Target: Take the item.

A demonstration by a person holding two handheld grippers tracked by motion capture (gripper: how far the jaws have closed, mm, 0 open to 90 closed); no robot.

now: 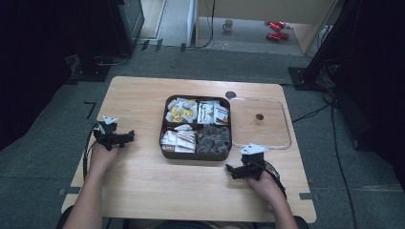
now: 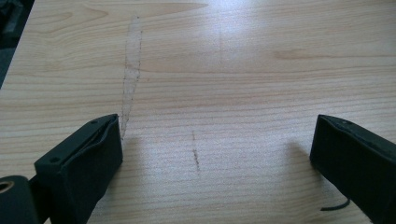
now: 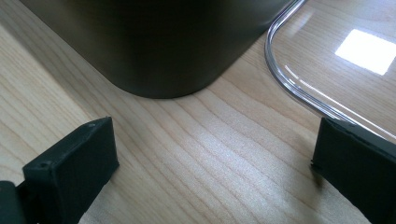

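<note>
Brown four-compartment tray (image 1: pixel 196 154) at mid-desk (image 1: pixel 143 191), packed with wrapped snacks: yellow-and-white packets far left, white packets far right and near left, dark pieces near right. Clear lid (image 1: pixel 287 129) lying flat just right of the tray, touching or nearly so. Left gripper (image 1: pixel 125 138) low over bare wood at the left, well apart from the tray, jaws spread wide, nothing between. Right gripper (image 1: pixel 232 169) near the tray's near-right corner, jaws likewise wide and empty, dark tray wall (image 3: pixel 159 42) and lid rim (image 3: pixel 285 79) just ahead.
</note>
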